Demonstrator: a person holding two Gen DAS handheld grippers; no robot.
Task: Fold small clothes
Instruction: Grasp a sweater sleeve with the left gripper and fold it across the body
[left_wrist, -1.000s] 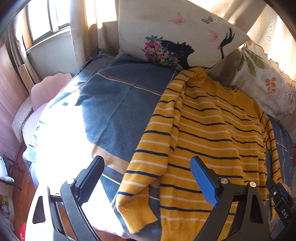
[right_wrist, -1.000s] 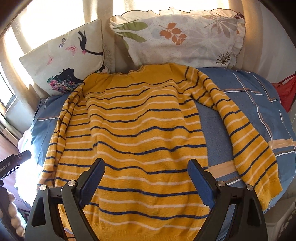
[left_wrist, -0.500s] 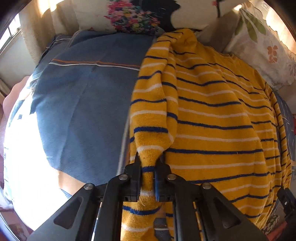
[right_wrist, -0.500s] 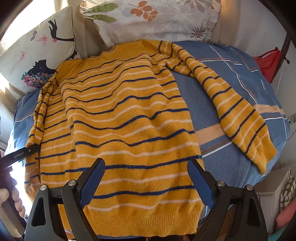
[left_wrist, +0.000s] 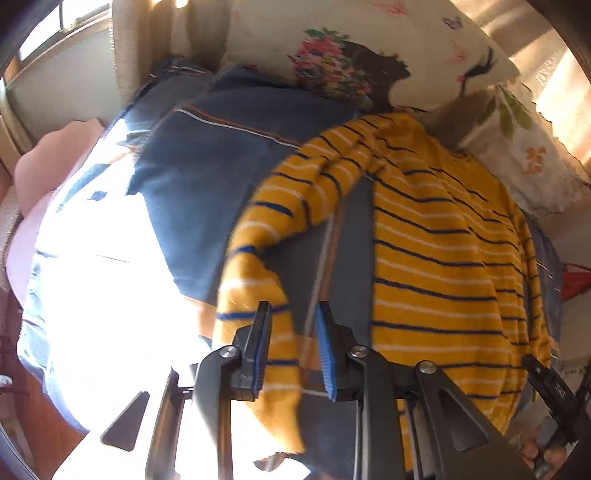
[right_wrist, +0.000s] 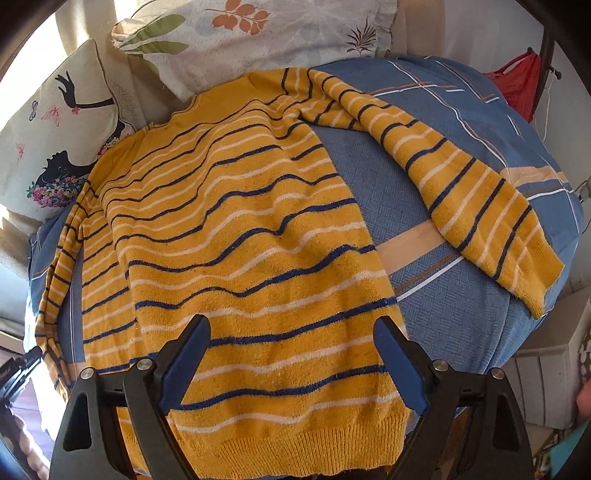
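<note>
Two grippers, one sweater on my feeds.

1. Sweater (right_wrist: 236, 221): yellow with navy and white stripes, lying flat on the blue cover (right_wrist: 461, 314), neck toward the pillows (right_wrist: 258, 33), hem nearest me. One sleeve (right_wrist: 480, 206) is spread out on the cover, well clear of the body.

2. Left gripper (left_wrist: 293, 314): at the sweater's other sleeve (left_wrist: 295, 192). I read its fingers as only narrowly parted. The cuff end runs between them and lies against one pad (left_wrist: 260, 350), while a strip of cover shows between the cloth and the other pad. This sleeve is drawn away from the body, and the view is blurred.

3. Right gripper (right_wrist: 291, 328): over the sweater's lower body, just above the hem. Fingers spread wide, nothing between them; I cannot tell whether the tips touch the knit.
</note>
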